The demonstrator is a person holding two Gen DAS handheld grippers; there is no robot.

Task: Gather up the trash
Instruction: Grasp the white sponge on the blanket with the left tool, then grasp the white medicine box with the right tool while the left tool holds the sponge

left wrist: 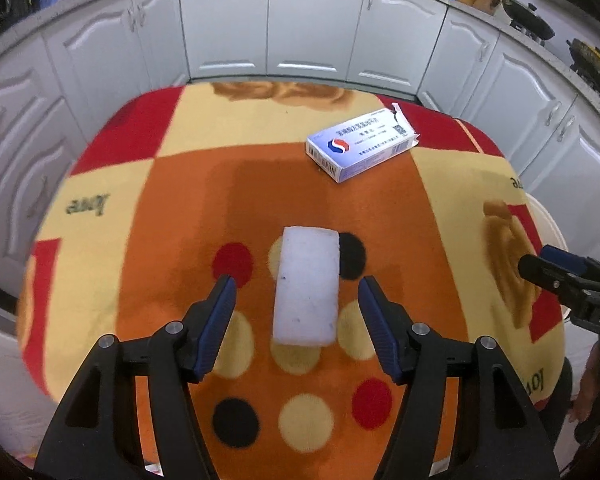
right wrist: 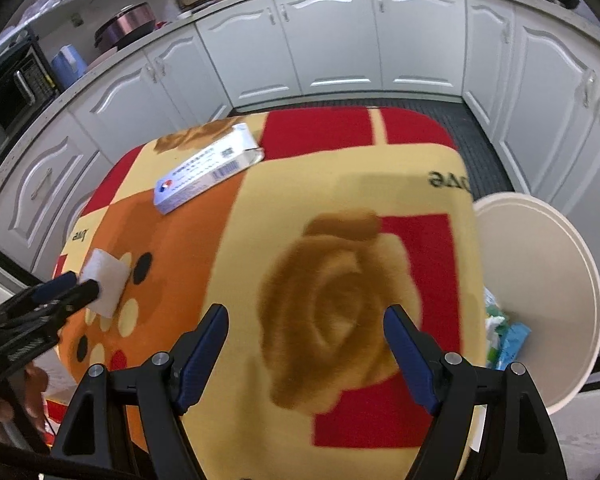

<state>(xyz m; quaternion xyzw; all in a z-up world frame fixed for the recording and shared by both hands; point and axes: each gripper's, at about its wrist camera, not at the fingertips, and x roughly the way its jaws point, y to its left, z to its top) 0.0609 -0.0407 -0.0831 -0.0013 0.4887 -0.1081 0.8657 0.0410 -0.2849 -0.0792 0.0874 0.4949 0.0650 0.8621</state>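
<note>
A white foam block lies on the patterned cloth of the table. My left gripper is open, its blue pads on either side of the block and apart from it. A white and blue medicine box with an open flap lies farther back right. In the right wrist view the block and the box are at the left. My right gripper is open and empty above the rose print. A white bin beside the table's right edge holds wrappers.
White kitchen cabinets curve around behind the table. Pans sit on the counter at the right. An oven and appliances stand at the left. A dark floor mat lies between the table and the cabinets.
</note>
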